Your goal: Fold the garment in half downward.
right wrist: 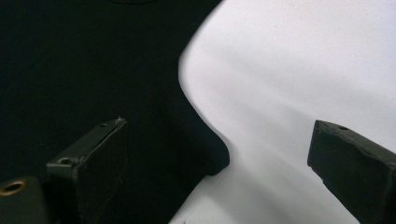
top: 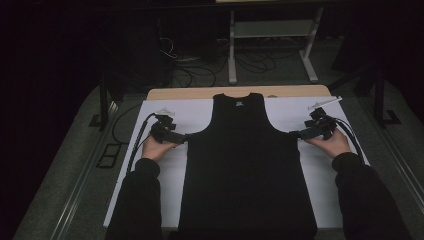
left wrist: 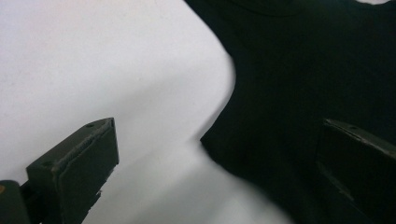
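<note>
Lying flat on the white sheet (top: 165, 175) that covers the desk (top: 210, 93), a black sleeveless cotton top (top: 245, 165) is seen with its neck at the far end. The left tongs (top: 183, 140) are held at its left armhole corner, jaws apart, one over cloth, one over sheet. The right tongs (top: 296, 134) are placed likewise at the right armhole corner, jaws wide apart. No cloth is pinched by either.

Both forearms are reaching forward, the left gripper (top: 184, 140) and right gripper (top: 295, 134) pointing inward toward each other, fingers (left wrist: 77, 163) spread wide.
</note>
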A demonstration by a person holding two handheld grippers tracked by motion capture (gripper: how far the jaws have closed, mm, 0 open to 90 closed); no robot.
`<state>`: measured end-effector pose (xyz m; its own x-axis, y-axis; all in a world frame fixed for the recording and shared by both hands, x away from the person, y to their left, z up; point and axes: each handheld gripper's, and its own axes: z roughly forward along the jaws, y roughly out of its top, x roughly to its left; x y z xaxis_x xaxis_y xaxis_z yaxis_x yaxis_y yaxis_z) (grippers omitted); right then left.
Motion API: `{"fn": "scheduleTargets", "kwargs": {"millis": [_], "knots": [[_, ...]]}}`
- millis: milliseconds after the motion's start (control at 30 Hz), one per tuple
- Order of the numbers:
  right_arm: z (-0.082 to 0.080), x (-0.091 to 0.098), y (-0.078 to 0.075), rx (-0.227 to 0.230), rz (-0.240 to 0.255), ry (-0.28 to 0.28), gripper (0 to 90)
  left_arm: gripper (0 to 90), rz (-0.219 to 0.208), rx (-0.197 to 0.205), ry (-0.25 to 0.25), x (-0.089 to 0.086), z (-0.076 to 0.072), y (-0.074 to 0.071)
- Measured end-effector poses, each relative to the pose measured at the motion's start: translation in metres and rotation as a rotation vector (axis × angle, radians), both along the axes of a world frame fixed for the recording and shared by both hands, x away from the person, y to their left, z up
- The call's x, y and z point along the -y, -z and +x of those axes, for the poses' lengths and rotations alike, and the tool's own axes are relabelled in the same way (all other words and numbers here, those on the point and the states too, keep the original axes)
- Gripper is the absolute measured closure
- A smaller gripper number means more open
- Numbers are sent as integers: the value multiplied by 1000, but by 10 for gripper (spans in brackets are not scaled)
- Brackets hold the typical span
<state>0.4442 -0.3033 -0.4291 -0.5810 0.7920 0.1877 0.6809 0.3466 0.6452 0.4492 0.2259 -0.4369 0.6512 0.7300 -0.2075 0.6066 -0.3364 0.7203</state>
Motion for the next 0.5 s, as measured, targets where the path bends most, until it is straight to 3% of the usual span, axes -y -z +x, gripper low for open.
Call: {"fn": "scheduleTargets", "kwargs": {"millis": [100, 200, 500], "knots": [[1, -2, 2, 3, 8, 0, 73, 0, -9, -26, -12, -2, 2, 3], [0, -4, 5, 7, -7, 1, 133, 0, 8, -42, -15, -3, 3, 4], [-1, -3, 14, -25, 6, -11, 166, 142, -14, -17, -11, -2, 2, 1]]}}
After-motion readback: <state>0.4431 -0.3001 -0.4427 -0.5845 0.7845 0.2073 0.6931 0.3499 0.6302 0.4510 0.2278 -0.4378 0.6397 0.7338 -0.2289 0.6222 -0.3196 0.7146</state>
